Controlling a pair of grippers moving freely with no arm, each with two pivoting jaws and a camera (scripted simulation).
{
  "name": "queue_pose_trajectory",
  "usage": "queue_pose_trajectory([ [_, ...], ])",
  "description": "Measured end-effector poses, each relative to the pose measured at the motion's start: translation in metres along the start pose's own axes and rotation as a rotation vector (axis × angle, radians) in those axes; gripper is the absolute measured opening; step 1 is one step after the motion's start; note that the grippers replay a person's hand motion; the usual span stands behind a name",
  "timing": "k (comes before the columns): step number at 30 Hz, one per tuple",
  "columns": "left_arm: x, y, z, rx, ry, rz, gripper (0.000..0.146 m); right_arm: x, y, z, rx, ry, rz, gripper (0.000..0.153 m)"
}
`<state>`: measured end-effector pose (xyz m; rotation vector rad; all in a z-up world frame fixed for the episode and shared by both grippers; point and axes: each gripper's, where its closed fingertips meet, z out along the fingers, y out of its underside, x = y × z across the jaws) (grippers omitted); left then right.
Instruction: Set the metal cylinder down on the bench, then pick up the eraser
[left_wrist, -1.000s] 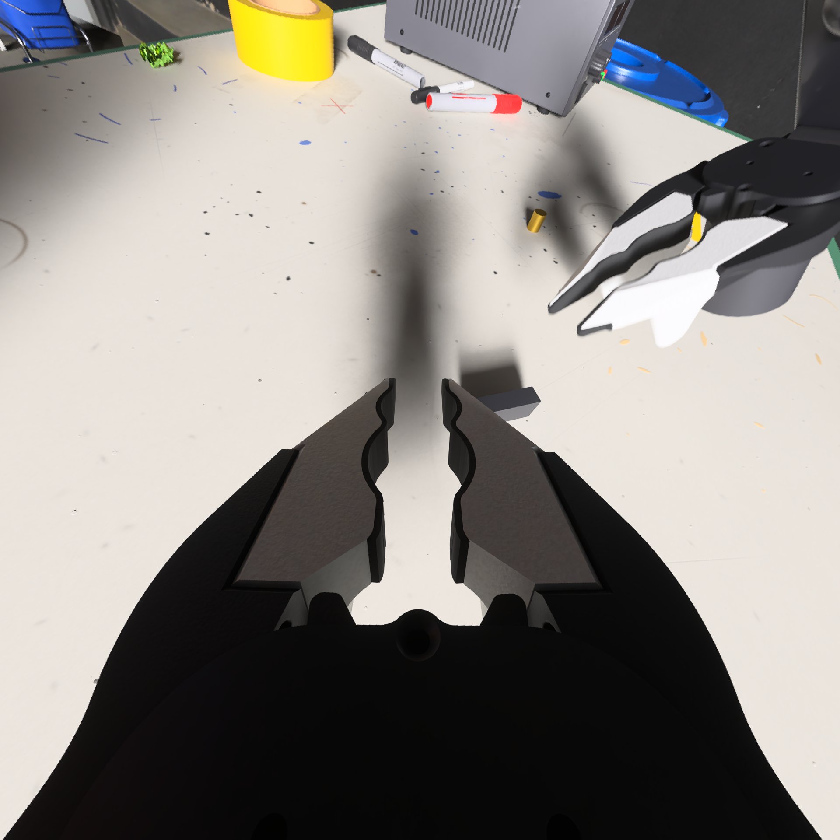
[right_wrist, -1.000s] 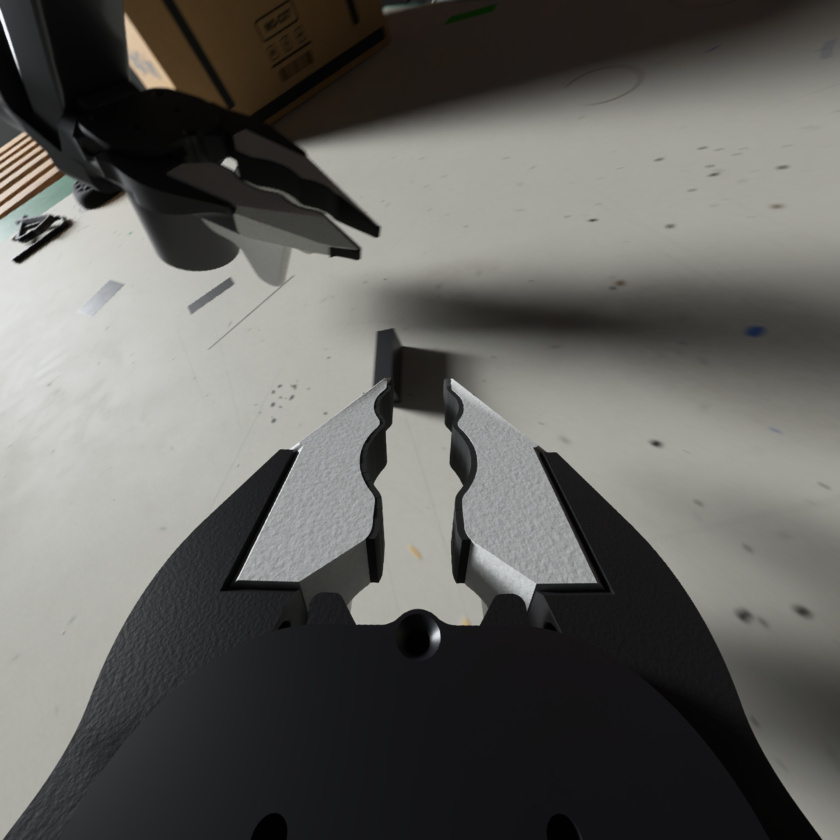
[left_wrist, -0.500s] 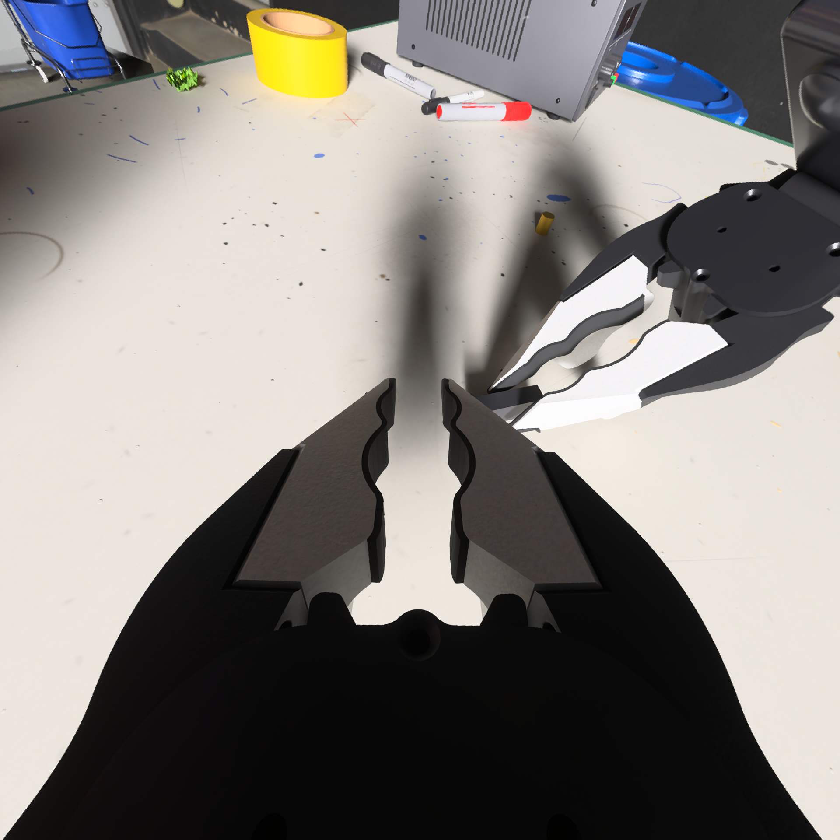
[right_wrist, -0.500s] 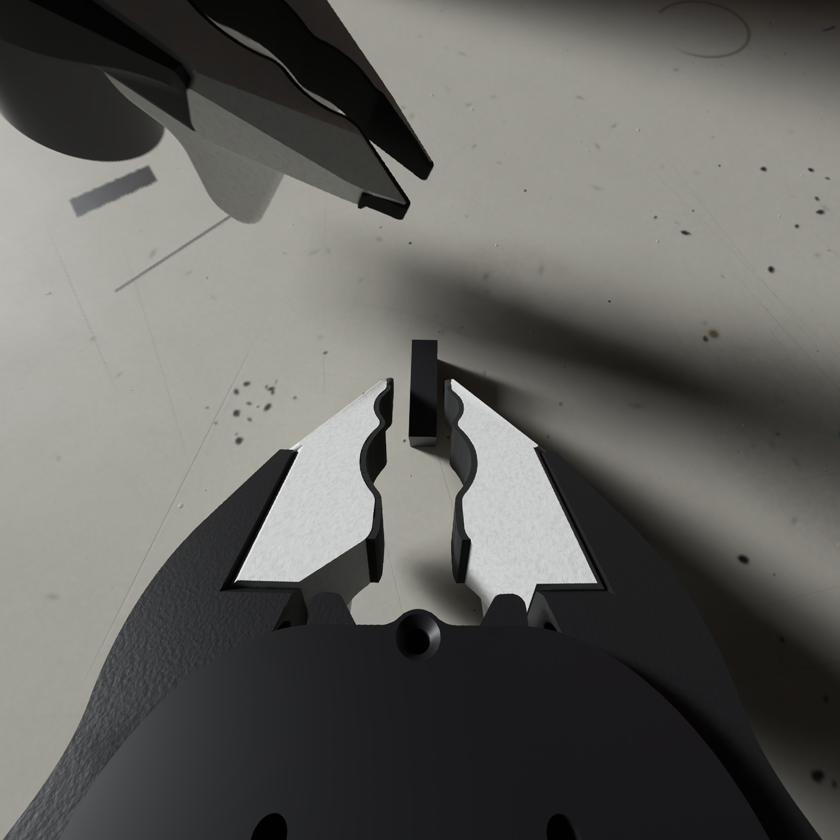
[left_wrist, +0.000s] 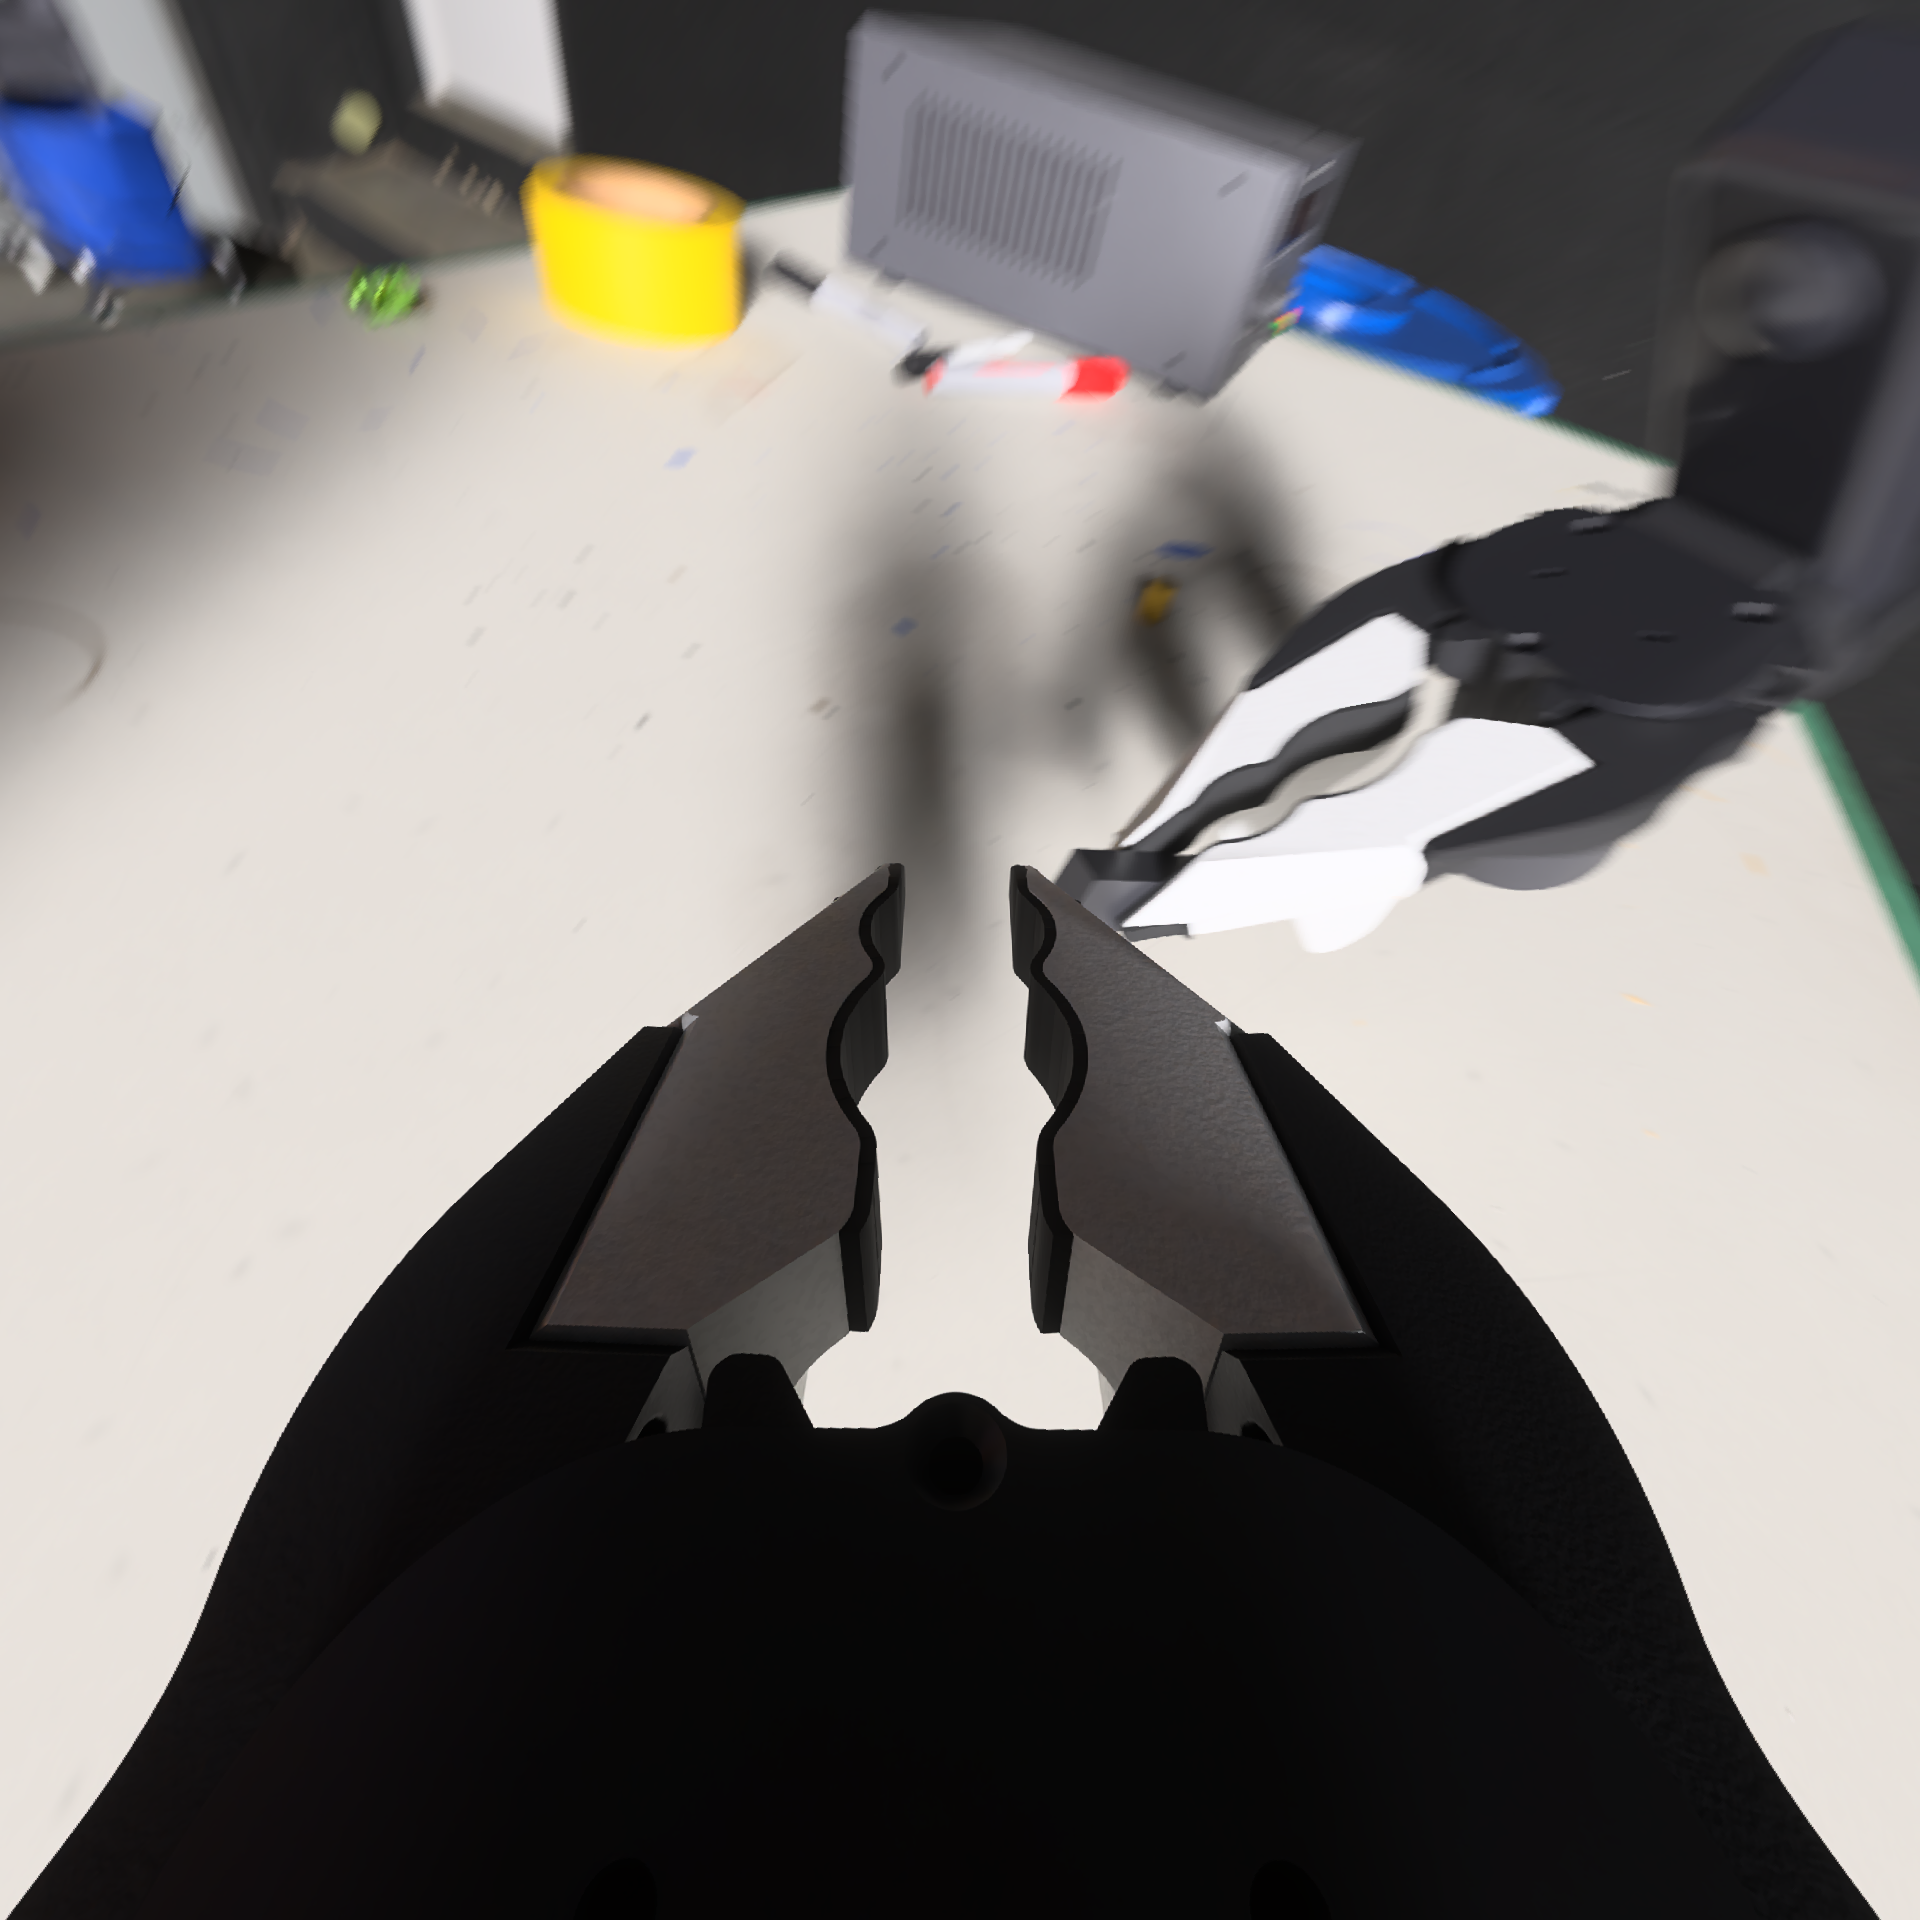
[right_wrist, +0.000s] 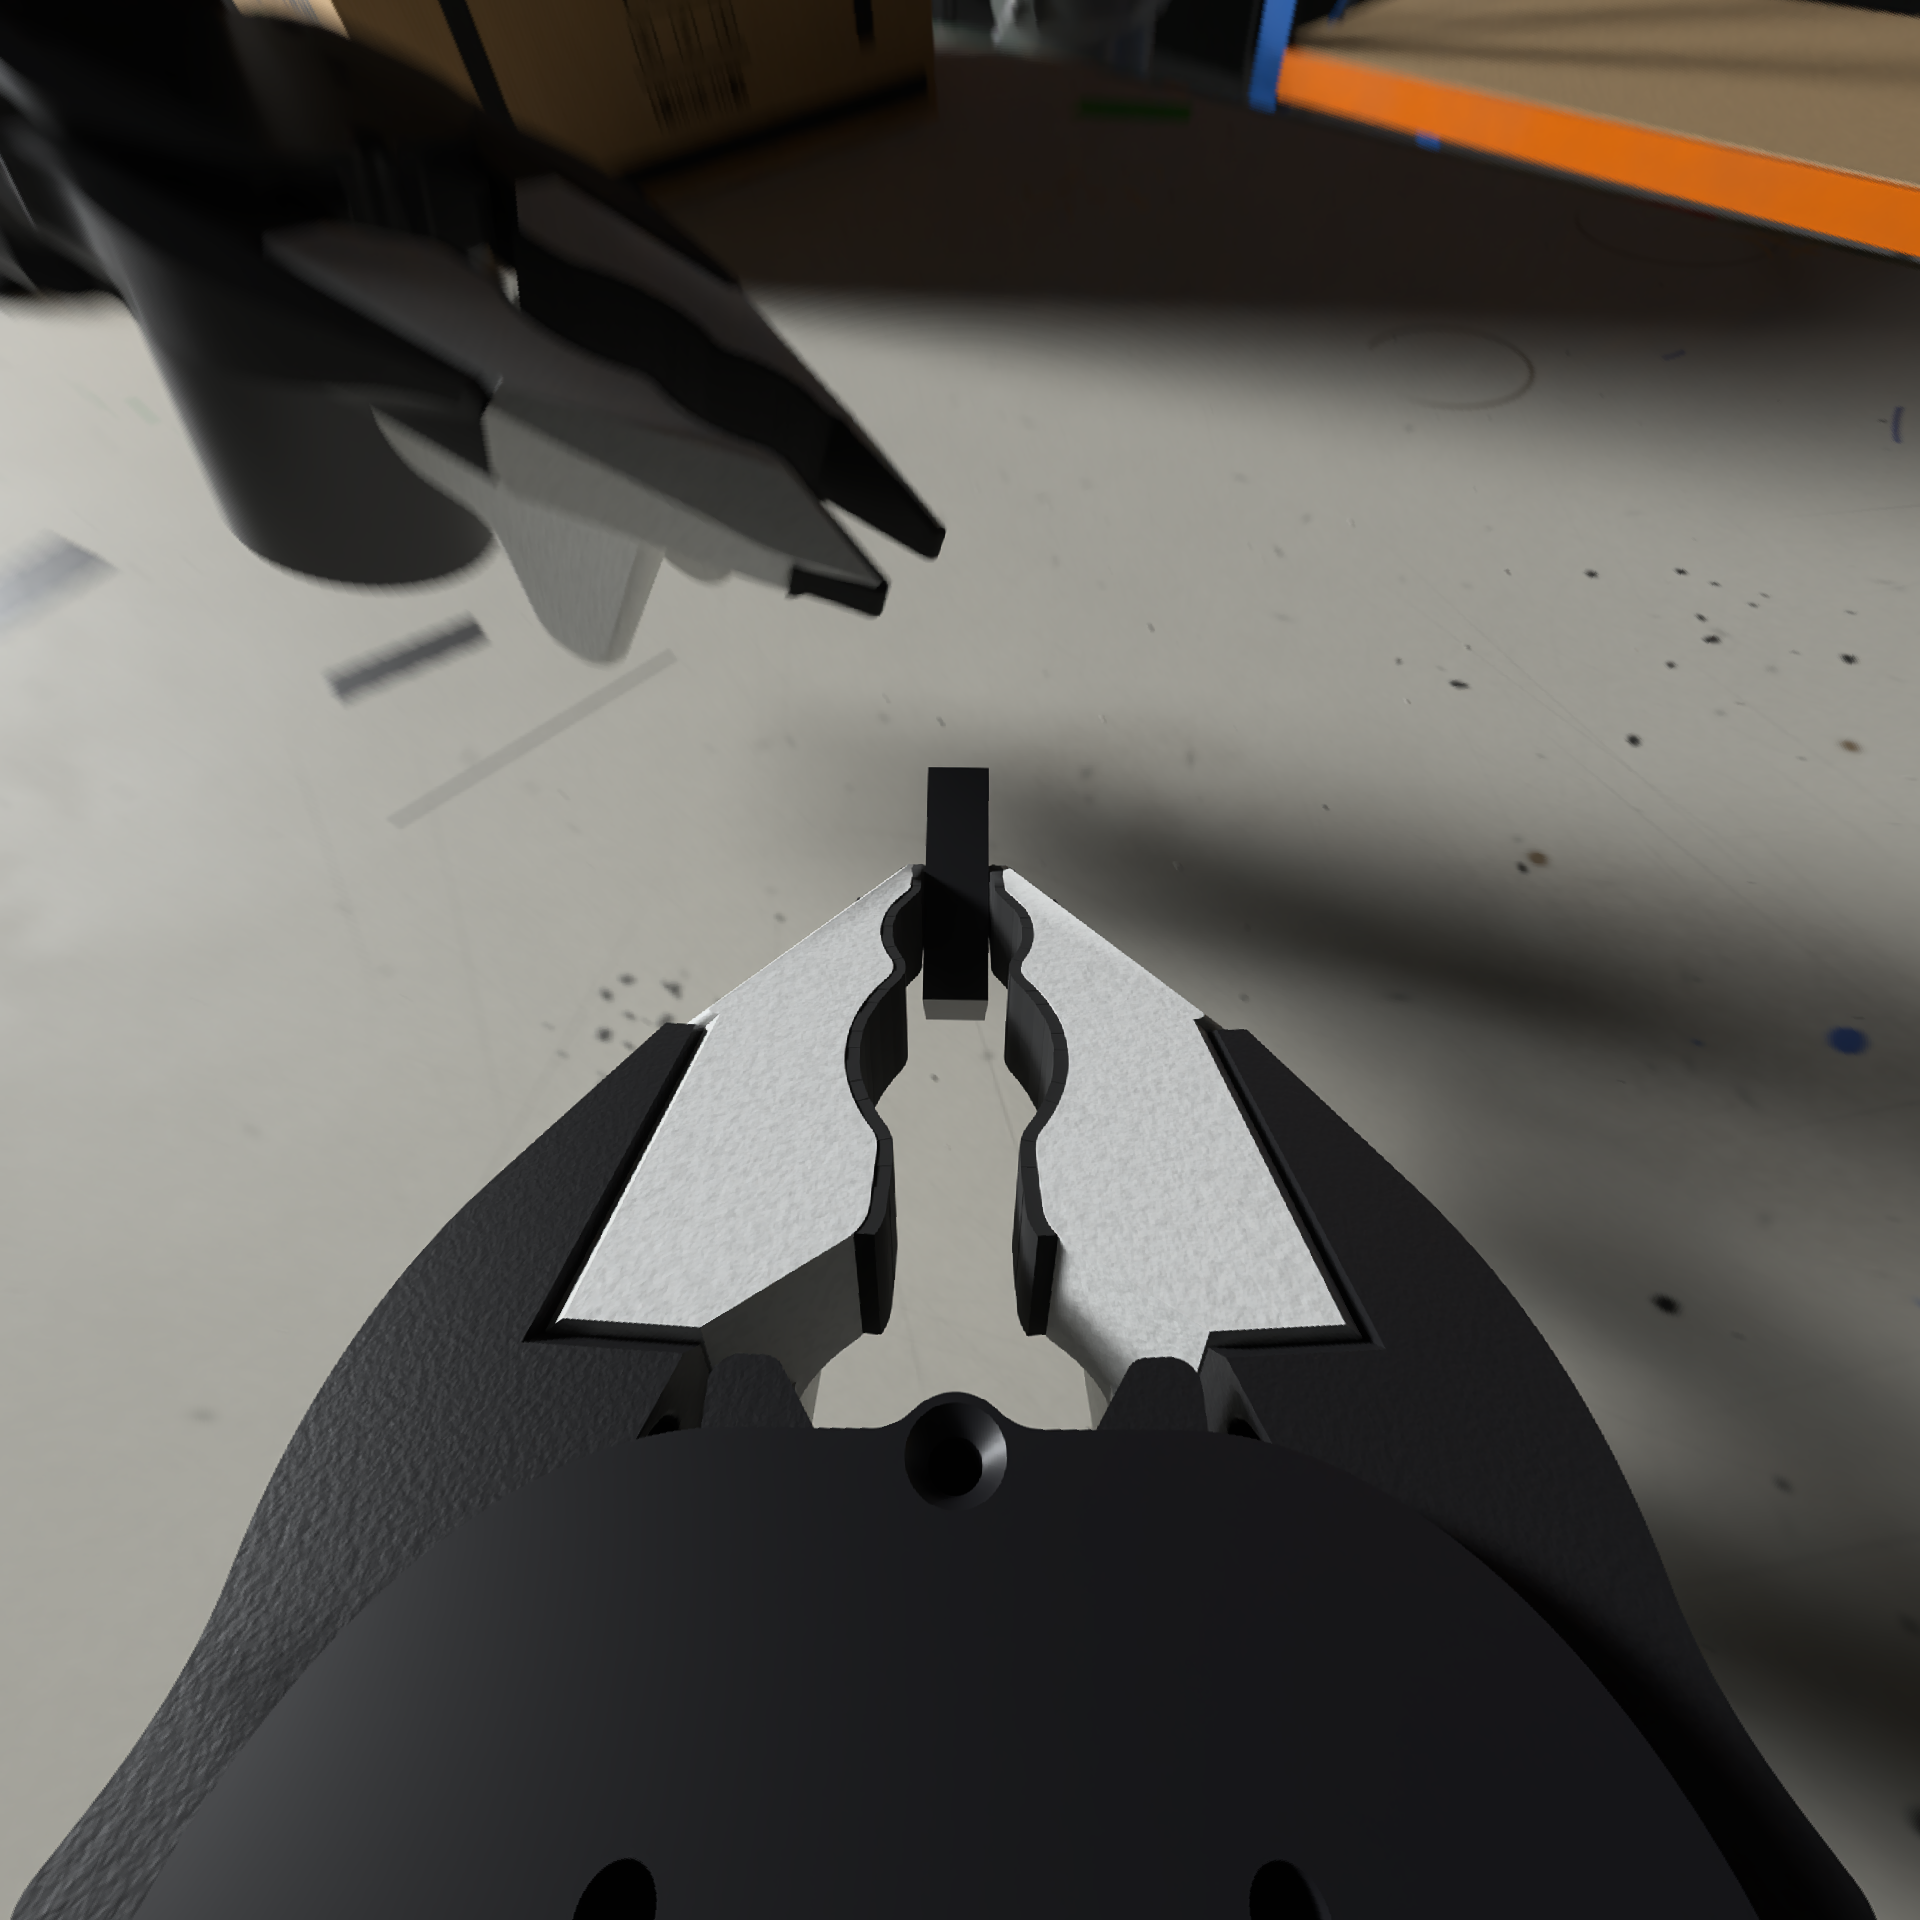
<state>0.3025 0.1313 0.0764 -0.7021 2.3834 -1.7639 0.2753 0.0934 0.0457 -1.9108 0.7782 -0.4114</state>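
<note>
Black eraser (right_wrist: 955, 894) pinched btwn right gripper (right_wrist: 956, 883) tips; left gripper (left_wrist: 956, 883) spread, empty.

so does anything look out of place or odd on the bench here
Nothing looks damaged or spilled. The right gripper is shut on the dark eraser; the small metal cylinder lies on the bench.
</note>
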Motion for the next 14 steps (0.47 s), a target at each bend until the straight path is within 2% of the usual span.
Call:
queue_pose_trajectory([
  [3,0.033,-0.015,-0.007,0.112,0.095,0.207,0.020,-0.011,-0.016,-0.007,0.115,-0.150,0.163,0.011],
  [5,0.042,-0.015,-0.006,0.129,0.048,0.344,0.021,-0.015,-0.025,-0.011,0.187,-0.248,0.310,0.011],
  [7,0.045,-0.012,-0.004,0.129,0.031,0.386,0.021,-0.013,-0.033,-0.016,0.255,-0.312,0.422,0.011],
  [10,0.045,-0.010,-0.004,0.116,0.081,0.296,0.021,-0.008,-0.042,-0.025,0.344,-0.353,0.474,0.011],
  [12,0.050,-0.009,-0.005,0.104,0.197,0.137,0.021,-0.006,-0.045,-0.030,0.380,-0.321,0.410,0.011],
  [14,0.059,-0.008,-0.006,0.069,0.382,-0.083,0.021,-0.005,-0.048,-0.033,0.400,-0.235,0.284,0.011],
])
